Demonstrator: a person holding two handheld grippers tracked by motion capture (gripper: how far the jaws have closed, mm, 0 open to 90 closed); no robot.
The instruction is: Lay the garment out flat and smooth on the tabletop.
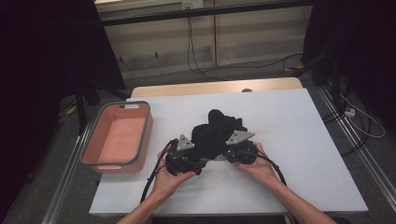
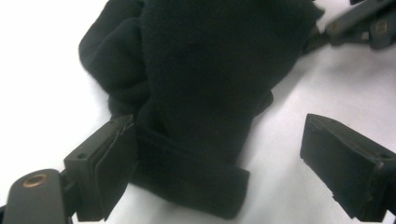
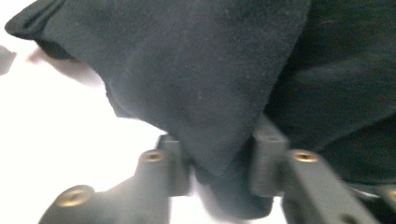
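While the black cloth (image 1: pixel 215 133) lies bunched between both tongs, the right gripper (image 3: pixel 219 172) pinches a fold and the left gripper (image 2: pixel 219 158) stands open around a hem. Bare table (image 1: pixel 299 154) spreads right; a pink basket (image 1: pixel 119 135) sits left.

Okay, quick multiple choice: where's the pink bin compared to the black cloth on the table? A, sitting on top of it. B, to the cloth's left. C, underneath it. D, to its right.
B: in the high view the pink bin stands at the table's left edge, apart from the black cloth lying mid-table.
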